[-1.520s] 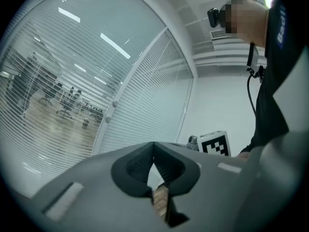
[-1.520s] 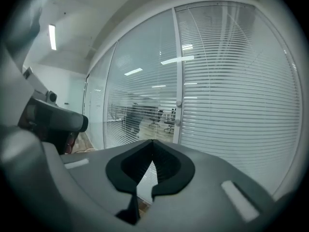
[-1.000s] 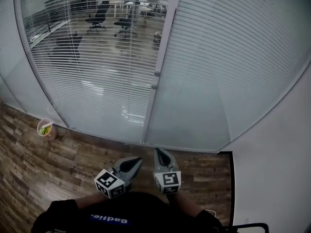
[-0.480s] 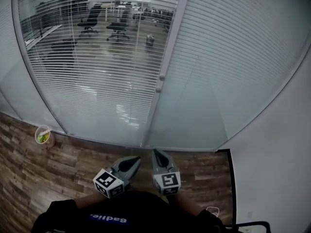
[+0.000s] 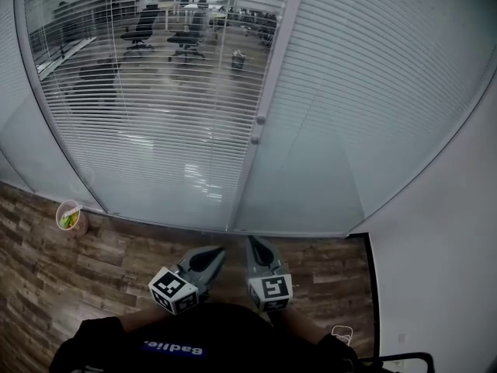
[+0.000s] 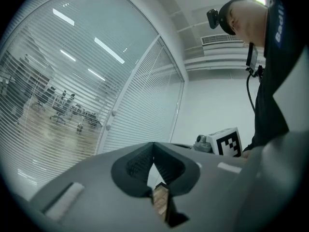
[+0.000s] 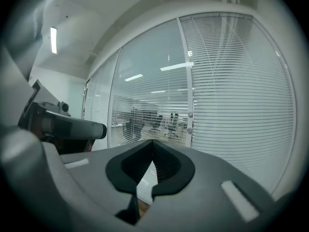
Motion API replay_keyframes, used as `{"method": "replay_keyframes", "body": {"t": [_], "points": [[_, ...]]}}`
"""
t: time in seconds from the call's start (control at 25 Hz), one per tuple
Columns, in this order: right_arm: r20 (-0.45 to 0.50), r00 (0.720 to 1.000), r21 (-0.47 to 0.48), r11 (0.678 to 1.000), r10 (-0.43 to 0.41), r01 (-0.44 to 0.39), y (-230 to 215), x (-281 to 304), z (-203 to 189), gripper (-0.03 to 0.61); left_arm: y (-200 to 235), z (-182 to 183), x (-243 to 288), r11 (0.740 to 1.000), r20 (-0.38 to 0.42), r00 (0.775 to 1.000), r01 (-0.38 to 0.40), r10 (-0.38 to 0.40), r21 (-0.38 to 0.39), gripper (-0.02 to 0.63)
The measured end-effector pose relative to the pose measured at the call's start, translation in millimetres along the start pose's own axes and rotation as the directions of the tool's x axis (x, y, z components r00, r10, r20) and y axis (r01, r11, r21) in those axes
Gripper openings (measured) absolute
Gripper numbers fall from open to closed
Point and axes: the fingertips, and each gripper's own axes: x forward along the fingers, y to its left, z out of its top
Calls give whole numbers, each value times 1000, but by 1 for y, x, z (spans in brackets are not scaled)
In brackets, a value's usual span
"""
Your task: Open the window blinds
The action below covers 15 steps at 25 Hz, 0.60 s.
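Grey jaws of left gripper (image 5: 214, 252) and right gripper (image 5: 255, 244) both pressed together on nothing, held low and level, likely because the shut right blind (image 5: 373, 92) and 2 knobs (image 5: 260, 120) on the post (image 5: 272, 68) sit well ahead

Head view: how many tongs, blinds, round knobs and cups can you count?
Tongs: 2, left tongs and right tongs
Blinds: 2, left blind and right blind
Knobs: 2, upper knob and lower knob
Cups: 1, cup on the floor
Total: 7
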Motion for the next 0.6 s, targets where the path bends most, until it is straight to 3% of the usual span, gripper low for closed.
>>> {"method": "replay_keyframes", "body": {"t": [0.6], "points": [[-7,1000,6,1000,23,-22,7,-6,-5,2,-8,-4,0,1000,-6,1000,16,-16,4,0]]}}
